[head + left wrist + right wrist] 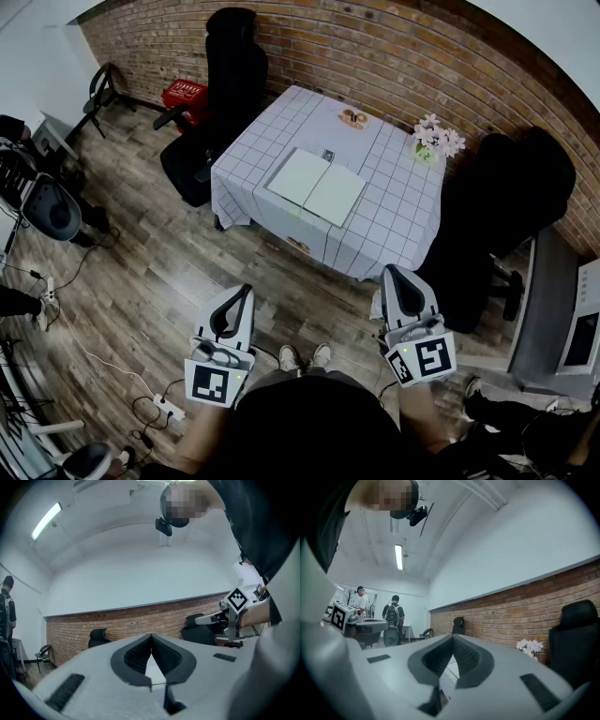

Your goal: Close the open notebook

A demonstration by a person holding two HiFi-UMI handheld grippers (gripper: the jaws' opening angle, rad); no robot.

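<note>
notebook [316, 186]: open flat, pages up, middle of the table [394, 220] on its checked cloth.
left gripper [246, 292]: jaws closed tip to tip, nothing between; held level over the wood floor [159, 281], short of the table.
right gripper [391, 274]: jaws closed, empty; level, by the table's near corner.
flowers [438, 139]: far right corner of the table, apart from the notebook.

No text, label, brand or number can be read in any view

White notebook [315, 186] open flat at the middle of checked tablecloth [398, 220]
</note>
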